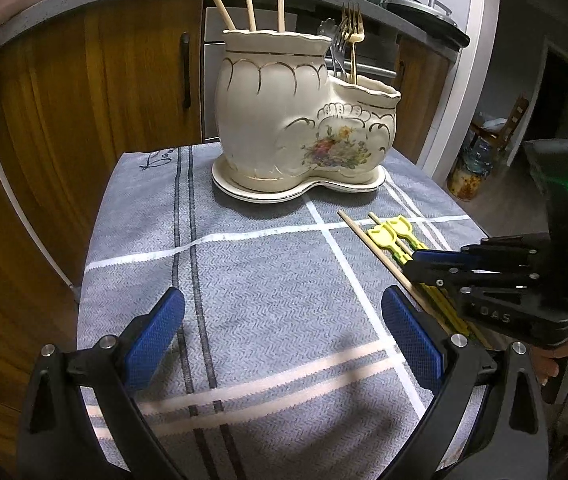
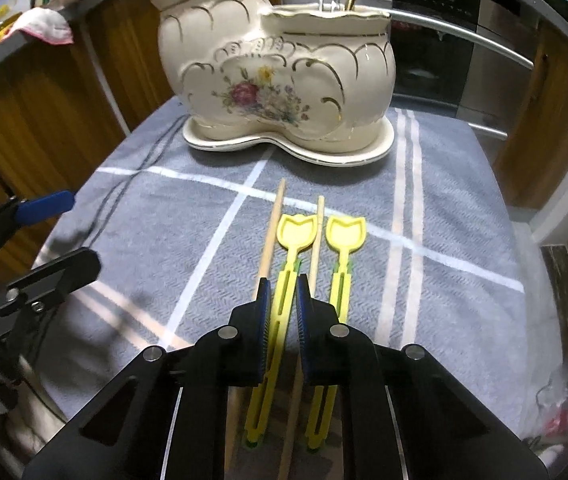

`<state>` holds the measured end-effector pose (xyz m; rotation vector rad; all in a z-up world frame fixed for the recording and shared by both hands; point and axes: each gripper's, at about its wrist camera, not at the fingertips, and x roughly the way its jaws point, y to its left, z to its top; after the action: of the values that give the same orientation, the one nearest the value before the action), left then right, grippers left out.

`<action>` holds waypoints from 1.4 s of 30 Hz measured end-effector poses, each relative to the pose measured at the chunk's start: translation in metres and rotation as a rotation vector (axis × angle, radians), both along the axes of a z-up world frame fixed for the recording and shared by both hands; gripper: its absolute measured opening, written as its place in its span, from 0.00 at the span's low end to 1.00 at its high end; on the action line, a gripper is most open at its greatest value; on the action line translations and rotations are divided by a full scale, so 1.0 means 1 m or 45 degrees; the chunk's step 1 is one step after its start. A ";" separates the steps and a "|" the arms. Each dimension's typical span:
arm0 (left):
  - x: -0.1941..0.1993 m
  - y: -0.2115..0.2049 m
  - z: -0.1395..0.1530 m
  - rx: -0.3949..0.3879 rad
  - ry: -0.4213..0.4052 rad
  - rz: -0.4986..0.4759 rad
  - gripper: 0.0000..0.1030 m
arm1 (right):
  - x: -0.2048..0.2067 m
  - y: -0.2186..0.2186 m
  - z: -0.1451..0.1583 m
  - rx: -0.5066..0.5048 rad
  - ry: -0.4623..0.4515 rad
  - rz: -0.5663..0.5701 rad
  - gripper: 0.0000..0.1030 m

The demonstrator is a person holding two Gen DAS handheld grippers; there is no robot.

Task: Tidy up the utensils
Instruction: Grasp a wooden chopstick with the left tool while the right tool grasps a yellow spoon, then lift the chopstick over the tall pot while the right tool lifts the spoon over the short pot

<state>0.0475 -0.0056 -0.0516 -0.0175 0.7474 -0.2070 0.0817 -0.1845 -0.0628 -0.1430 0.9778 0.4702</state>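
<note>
On a grey checked cloth (image 2: 443, 208), our right gripper (image 2: 284, 280) has its blue pads drawn in close on either side of the left of two yellow tulip-headed utensils (image 2: 295, 232). The stem runs up between the pads, and whether they already press it we cannot tell. Its twin (image 2: 343, 232) lies just beside it to the right, and two wooden chopsticks (image 2: 274, 220) run alongside, one on the outer left, one between the yellow pair.

Our left gripper (image 1: 284, 332) hangs over bare cloth with its fingers spread wide and nothing between them.

The left wrist view shows our right gripper from the side, low over the utensils and hiding their lower ends, with a hand behind it at the frame edge. The right wrist view alone shows the utensils' full length.

Beyond them stands a cream boot-shaped ceramic holder (image 1: 276, 120) on its matching saucer (image 1: 244, 190): three wooden sticks (image 1: 250, 8) in the tall compartment, forks (image 1: 349, 28) in the low one. Wooden cabinets (image 1: 84, 100) and an oven (image 2: 435, 40) rise behind.
</note>
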 end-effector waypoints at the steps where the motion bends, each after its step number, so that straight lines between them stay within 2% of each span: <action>1: 0.000 0.000 0.000 0.003 0.001 -0.001 0.94 | 0.000 0.001 0.000 -0.010 -0.006 0.006 0.14; 6: 0.001 -0.006 0.000 0.019 0.014 -0.010 0.94 | -0.001 -0.003 0.002 0.050 0.010 0.018 0.10; 14: 0.011 -0.031 -0.002 0.036 0.085 0.006 0.92 | -0.011 -0.037 0.029 0.188 -0.084 -0.025 0.10; 20: 0.022 -0.071 -0.011 0.024 0.208 -0.022 0.72 | -0.015 -0.075 0.046 0.275 -0.133 -0.100 0.10; 23: 0.028 -0.091 -0.014 0.072 0.210 -0.020 0.65 | -0.015 -0.083 0.050 0.305 -0.149 -0.107 0.10; 25: 0.033 -0.101 -0.019 0.111 0.230 0.004 0.55 | -0.017 -0.084 0.051 0.306 -0.162 -0.101 0.10; 28: 0.038 -0.109 -0.025 0.161 0.243 0.042 0.48 | -0.022 -0.082 0.050 0.318 -0.161 -0.086 0.10; 30: 0.040 -0.113 -0.024 0.203 0.234 0.052 0.37 | -0.023 -0.082 0.050 0.329 -0.159 -0.080 0.10; 31: 0.039 -0.114 -0.024 0.210 0.227 0.049 0.22 | -0.023 -0.081 0.050 0.330 -0.159 -0.078 0.10; 32: 0.039 -0.116 -0.023 0.226 0.222 0.036 0.13 | -0.024 -0.081 0.050 0.333 -0.159 -0.076 0.10; 33: 0.038 -0.116 -0.022 0.232 0.225 0.023 0.09 | -0.025 -0.080 0.050 0.334 -0.159 -0.074 0.10; 36: 0.036 -0.109 -0.020 0.215 0.246 -0.027 0.06 | -0.027 -0.079 0.052 0.331 -0.169 -0.072 0.10; 42: 0.034 -0.085 -0.018 0.164 0.300 -0.052 0.07 | -0.026 -0.076 0.051 0.331 -0.167 -0.079 0.10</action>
<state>0.0811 -0.0908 -0.0691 0.0973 0.9956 -0.1973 0.0557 -0.2601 -0.0113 0.0893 0.7828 0.5198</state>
